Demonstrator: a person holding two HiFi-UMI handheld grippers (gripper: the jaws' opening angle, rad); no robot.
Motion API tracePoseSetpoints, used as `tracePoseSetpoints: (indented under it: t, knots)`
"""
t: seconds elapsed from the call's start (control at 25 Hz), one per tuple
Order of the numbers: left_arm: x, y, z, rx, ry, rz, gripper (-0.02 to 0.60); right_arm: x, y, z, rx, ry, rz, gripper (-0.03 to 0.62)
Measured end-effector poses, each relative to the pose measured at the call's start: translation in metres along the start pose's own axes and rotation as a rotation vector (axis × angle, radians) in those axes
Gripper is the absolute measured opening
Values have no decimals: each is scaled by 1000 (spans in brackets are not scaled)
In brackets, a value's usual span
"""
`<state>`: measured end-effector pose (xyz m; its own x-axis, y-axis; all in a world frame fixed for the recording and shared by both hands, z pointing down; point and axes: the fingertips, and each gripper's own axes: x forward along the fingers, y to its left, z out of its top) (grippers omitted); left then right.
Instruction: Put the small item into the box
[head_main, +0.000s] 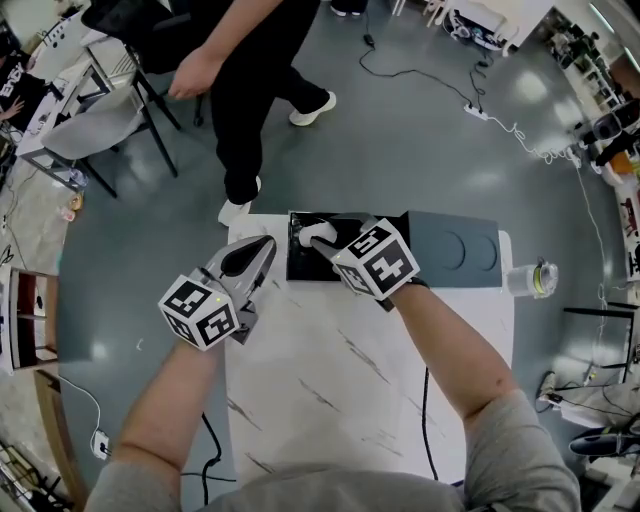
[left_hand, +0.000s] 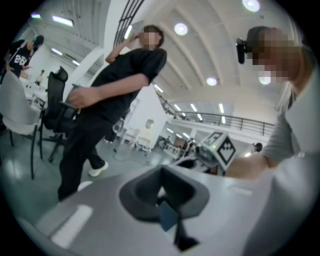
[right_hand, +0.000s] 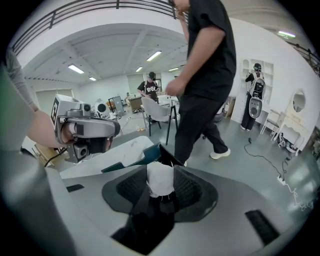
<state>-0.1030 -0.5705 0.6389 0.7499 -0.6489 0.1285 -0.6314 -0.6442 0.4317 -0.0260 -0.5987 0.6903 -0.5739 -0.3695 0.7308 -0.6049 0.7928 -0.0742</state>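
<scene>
A dark grey box (head_main: 455, 252) lies at the far edge of the white marble table (head_main: 330, 400), its left compartment open and black inside. My right gripper (head_main: 318, 240) hovers over that opening, shut on a small white item (head_main: 324, 232). In the right gripper view the white item (right_hand: 160, 178) sits between the jaws of that gripper (right_hand: 160, 190), with the box's edge (right_hand: 142, 159) just beyond. My left gripper (head_main: 258, 256) is held to the left of the box above the table, jaws together and empty. In its own view the left gripper (left_hand: 162, 200) holds nothing.
A person in black (head_main: 245, 90) stands on the floor just beyond the table. A grey chair (head_main: 95, 125) is at the far left. A small roll (head_main: 530, 279) rests at the table's right edge beside the box. Cables cross the floor.
</scene>
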Motion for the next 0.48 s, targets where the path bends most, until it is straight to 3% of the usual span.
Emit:
tracePoseSetpoints:
  t: [0.48]
  knots:
    - [0,-7,2,-4,-4,-9,6,-4,0,-3,-15,30,-8,174]
